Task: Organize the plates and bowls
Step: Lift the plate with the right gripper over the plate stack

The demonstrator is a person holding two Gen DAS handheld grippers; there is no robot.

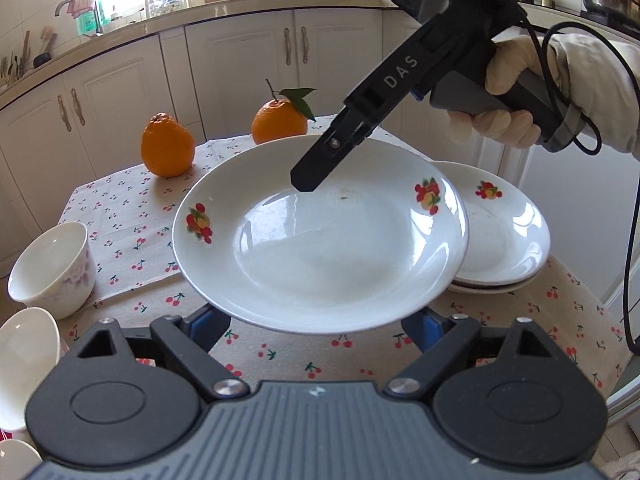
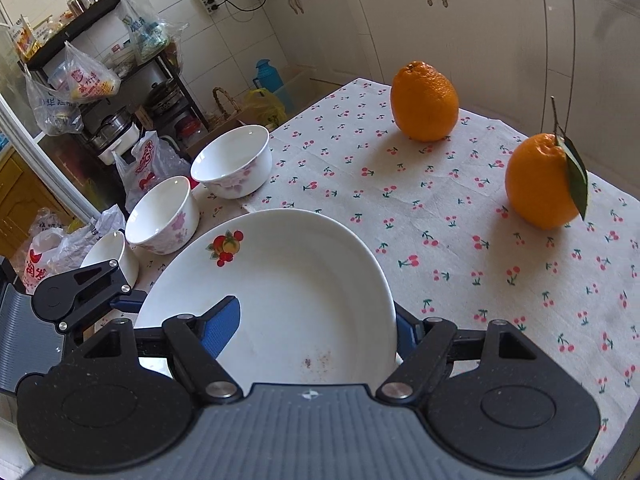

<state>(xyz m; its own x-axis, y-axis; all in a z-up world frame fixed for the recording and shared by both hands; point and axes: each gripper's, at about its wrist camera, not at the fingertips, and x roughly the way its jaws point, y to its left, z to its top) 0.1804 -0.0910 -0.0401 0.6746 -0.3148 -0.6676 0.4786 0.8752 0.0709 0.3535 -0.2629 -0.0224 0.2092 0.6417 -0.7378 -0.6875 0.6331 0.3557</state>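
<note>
A white plate with fruit decals point(image 1: 320, 248) point(image 2: 288, 288) hangs level above the cherry-print tablecloth. My right gripper point(image 2: 314, 328) point(image 1: 316, 172) is shut on its rim, one blue pad point(image 2: 224, 324) lying inside the plate and the other finger outside the rim. My left gripper point(image 1: 316, 332) stands with its jaws wide apart under the near rim; the plate hides its fingertips, so I cannot tell whether they press on it. Two more decal plates are stacked point(image 1: 504, 240) at the right. Three floral white bowls point(image 2: 232, 164) point(image 2: 164, 216) point(image 2: 112, 256) line the table's left edge.
Two oranges point(image 2: 424, 100) point(image 2: 544, 180) stand on the far part of the table point(image 2: 440, 240), one with a leaf. Beyond the bowls, past the table's edge, are plastic bags and a cluttered shelf point(image 2: 100, 60). Cream cabinets point(image 1: 240, 60) run behind the table.
</note>
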